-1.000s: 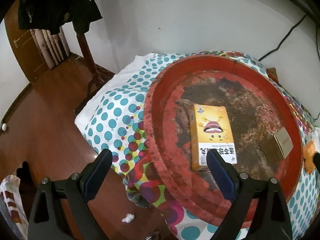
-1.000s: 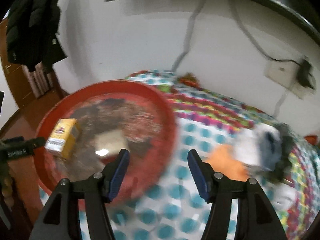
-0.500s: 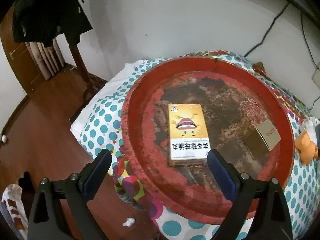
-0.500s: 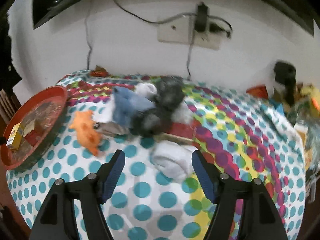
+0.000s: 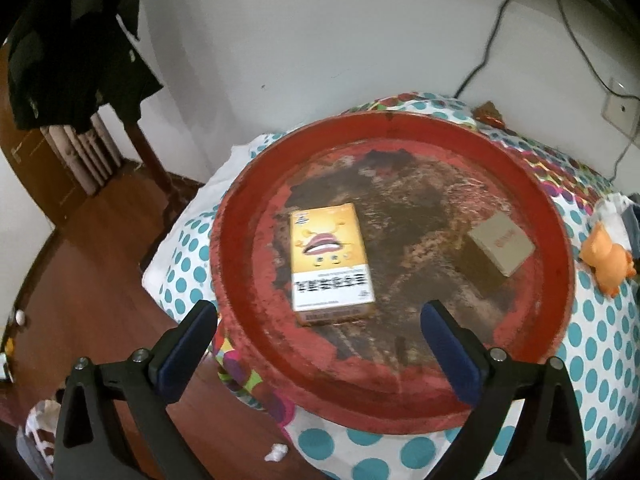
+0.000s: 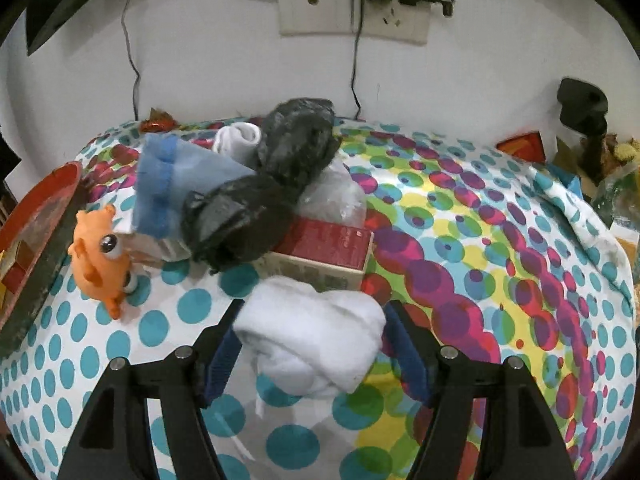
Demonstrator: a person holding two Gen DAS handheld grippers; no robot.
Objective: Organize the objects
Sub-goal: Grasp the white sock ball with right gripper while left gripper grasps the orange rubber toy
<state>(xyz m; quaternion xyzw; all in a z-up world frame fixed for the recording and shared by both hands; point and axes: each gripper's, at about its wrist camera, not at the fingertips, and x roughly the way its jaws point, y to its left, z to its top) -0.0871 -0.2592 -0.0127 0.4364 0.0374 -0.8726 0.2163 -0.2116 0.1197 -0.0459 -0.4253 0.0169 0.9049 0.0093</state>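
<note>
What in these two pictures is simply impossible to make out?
- Right wrist view: the red box is half buried under the black bags; its label is unreadable.
- Right wrist view: the red tray is cut off by the left edge.
- Left wrist view: print on the small tan box is too small.
- Left wrist view: the orange toy is blurred at the rim.

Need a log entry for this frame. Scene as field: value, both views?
surface: polka-dot cloth
tray: red round tray, on the cloth at its left end
in tray: yellow box lying flat; tan box to its right, apart
left tongs: open, nothing between them, above the tray's near rim
right tongs: open, white sock between them
pile on cloth: orange toy, black bags, red box, blue cloth
</note>
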